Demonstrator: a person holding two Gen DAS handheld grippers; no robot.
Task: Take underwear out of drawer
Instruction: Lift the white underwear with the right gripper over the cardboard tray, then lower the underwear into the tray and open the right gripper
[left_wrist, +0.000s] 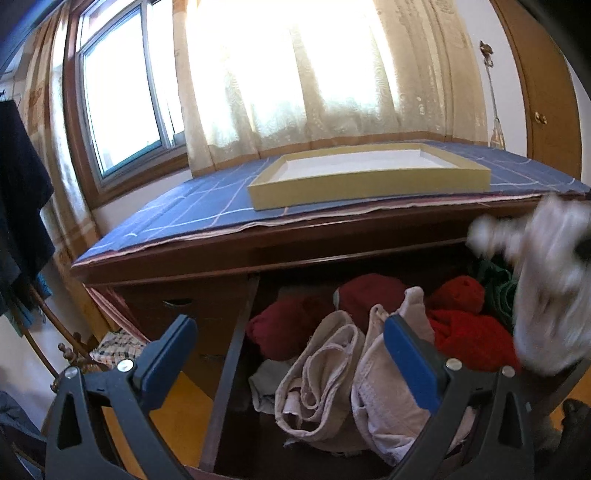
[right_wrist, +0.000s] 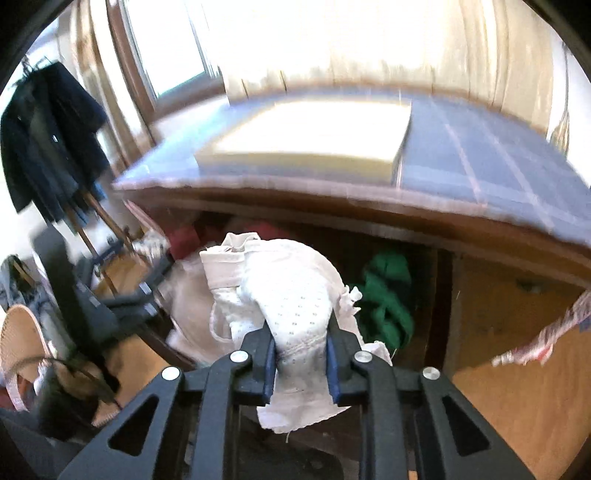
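The wooden dresser (left_wrist: 280, 243) fills both views, its top covered by a blue checked cloth (left_wrist: 192, 206) with a shallow yellow-rimmed tray (left_wrist: 369, 184) sitting on it, and below that the open drawer (left_wrist: 229, 354) is packed with rolled garments: dark red bundles (left_wrist: 288, 325), a brighter red one (left_wrist: 469, 332), a green piece (right_wrist: 384, 295) at the far side, and pale beige underwear (left_wrist: 325, 373) at the front. You have the white eyelet underwear (right_wrist: 295, 299) pinched in the right gripper (right_wrist: 301, 363), its jaws drawn in tight on a fold of the fabric, and the piece hangs above the drawer's contents, showing as a white blur at the right edge of the left wrist view. Lift it straight up until the trailing hem clears the drawer front, because a loose strip dangles below the jaws and could, I judge, catch on the green piece or drag a neighbour out with it. Keep the squeeze steady; thin cotton slips easily from a grip that holds only one fold. Your left gripper (left_wrist: 291, 343) hangs with its jaws wide apart over the beige underwear, gripping nothing, so hold it clear of the rising cloth, or use it to press down any garment that starts to follow. The tray looks like a sensible place to carry the piece, though that is only my guess
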